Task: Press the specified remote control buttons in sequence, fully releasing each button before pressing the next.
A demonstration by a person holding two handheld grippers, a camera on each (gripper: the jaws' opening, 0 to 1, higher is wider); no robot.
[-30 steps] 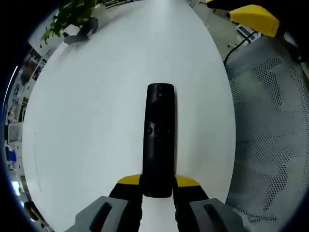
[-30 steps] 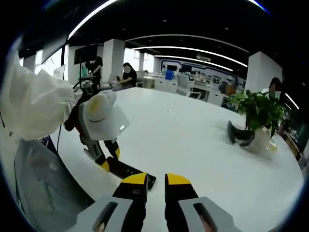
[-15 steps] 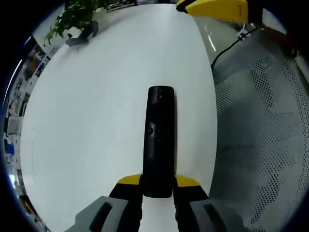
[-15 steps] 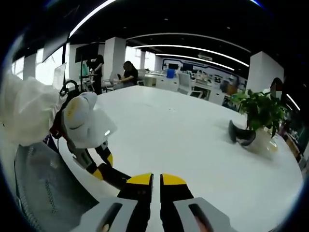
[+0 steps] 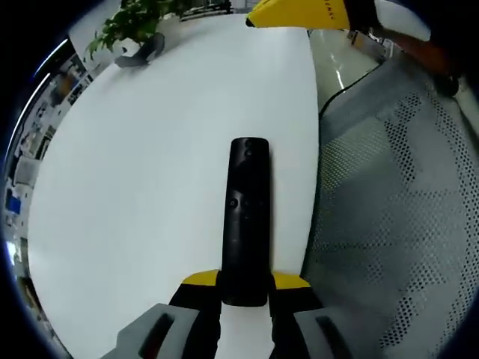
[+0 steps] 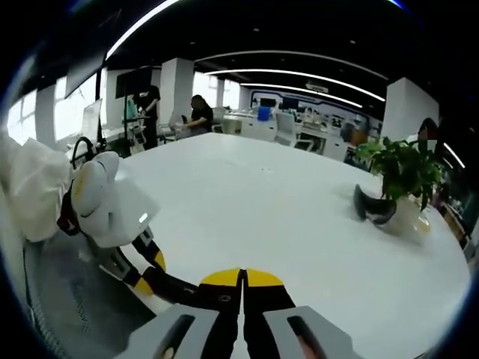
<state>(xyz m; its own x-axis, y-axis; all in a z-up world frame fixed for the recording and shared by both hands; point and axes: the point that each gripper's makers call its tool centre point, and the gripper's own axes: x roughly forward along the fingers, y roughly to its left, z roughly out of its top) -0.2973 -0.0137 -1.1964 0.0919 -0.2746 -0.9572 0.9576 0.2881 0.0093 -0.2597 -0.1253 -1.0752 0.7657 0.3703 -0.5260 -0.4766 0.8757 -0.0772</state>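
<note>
At the bottom of the left gripper view, my left gripper (image 5: pixel 245 288) has its yellow-tipped jaws clamped on the near end of the remote control (image 5: pixel 247 217), a long, slim black bar with small buttons around its middle, running up toward 12 o'clock over the white table (image 5: pixel 150 164). The tabletop is smooth, glossy and rounded; its edge curves just right of the remote, and beyond it, from 2 to 5 o'clock, lies grey perforated mesh (image 5: pixel 397 224). A potted plant (image 5: pixel 138 19) sits far off at 11 o'clock, beside a dark curved object I can't identify. The other gripper's yellow tip (image 5: pixel 299 11) pokes in at 12 to 1 o'clock. Open tabletop spreads to the left, from 7 to 11 o'clock. In the right gripper view, my right gripper (image 6: pixel 242 280) has its jaws pressed together with nothing between them. At 8 to 9 o'clock the left gripper (image 6: pixel 153 273) shows under a white-gloved hand (image 6: pixel 112 206), holding the remote (image 6: pixel 191 288) at the table's near edge. The potted plant (image 6: pixel 400 176) stands at 3 o'clock in a white pot. Bare white table (image 6: pixel 284 202) stretches ahead toward 12 o'clock.
</note>
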